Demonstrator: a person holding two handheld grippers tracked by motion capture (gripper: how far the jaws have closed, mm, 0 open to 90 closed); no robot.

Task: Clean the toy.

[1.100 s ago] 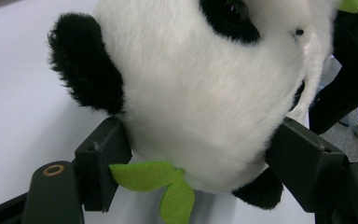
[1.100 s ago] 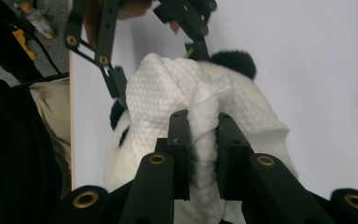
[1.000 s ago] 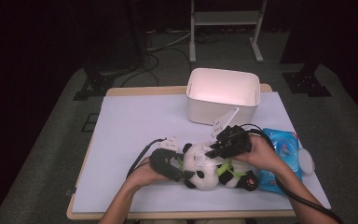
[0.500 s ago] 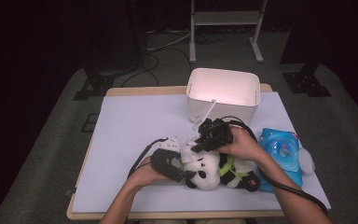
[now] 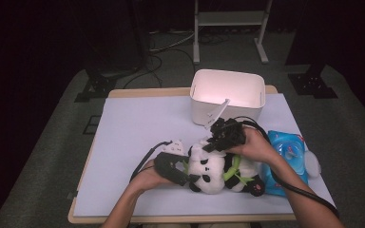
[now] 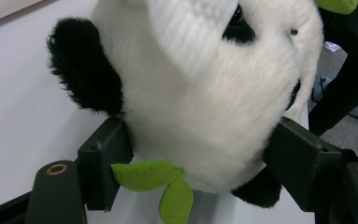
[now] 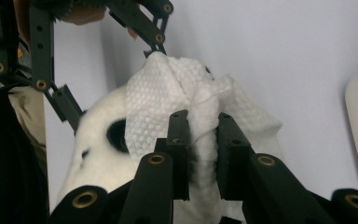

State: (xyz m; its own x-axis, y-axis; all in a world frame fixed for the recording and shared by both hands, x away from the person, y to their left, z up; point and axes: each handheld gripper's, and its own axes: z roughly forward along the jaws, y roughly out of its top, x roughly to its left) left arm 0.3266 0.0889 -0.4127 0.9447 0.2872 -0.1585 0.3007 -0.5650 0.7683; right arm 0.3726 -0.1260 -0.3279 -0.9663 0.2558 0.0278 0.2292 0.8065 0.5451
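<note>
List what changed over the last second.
The right gripper, shut on a white textured wipe, slid leftward from above the panda's body onto its head. The left gripper stayed clamped on the black-and-white plush panda; the white bin and blue packet unmoved.

no text, label, brand, number or sign can be read here. the blue packet (image 5: 287, 156) at the right edge of the tabletop (image 5: 138, 128) carries printed patches of white and red, but they are too small and blurred to make out as words. the white bin (image 5: 228, 97), the panda toy (image 5: 209, 166) and the white wipe (image 7: 186, 88) show no lettering on the faces that can be seen.
</note>
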